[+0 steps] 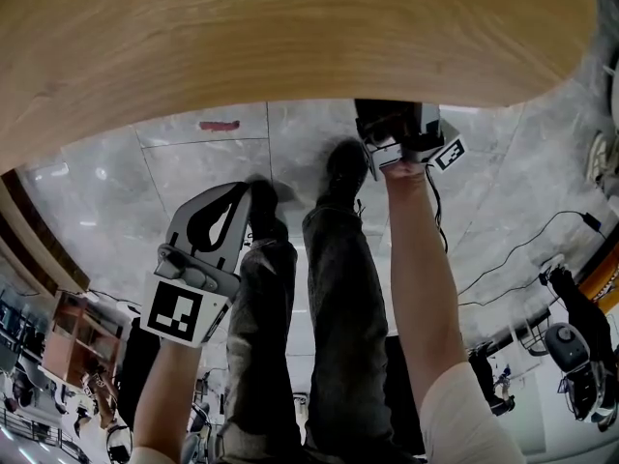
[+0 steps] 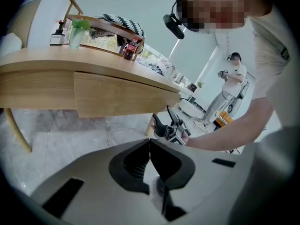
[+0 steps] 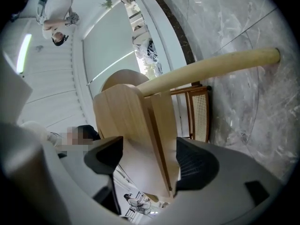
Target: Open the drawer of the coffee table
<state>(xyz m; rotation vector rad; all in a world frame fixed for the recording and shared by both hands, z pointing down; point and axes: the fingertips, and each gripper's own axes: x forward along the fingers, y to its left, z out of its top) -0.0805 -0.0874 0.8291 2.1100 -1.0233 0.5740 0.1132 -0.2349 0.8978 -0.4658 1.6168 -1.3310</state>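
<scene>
In the head view, the left gripper [image 1: 247, 206] is held low beside the person's legs [image 1: 319, 298], and the right gripper [image 1: 401, 133] at the edge of the wooden counter [image 1: 290, 37]. In the left gripper view, the jaws are pressed together on nothing, and the drawer front [image 2: 119, 95] is seen just under the counter top. In the right gripper view, the jaws are spread around a wooden panel [image 3: 140, 135], which is not pinched.
</scene>
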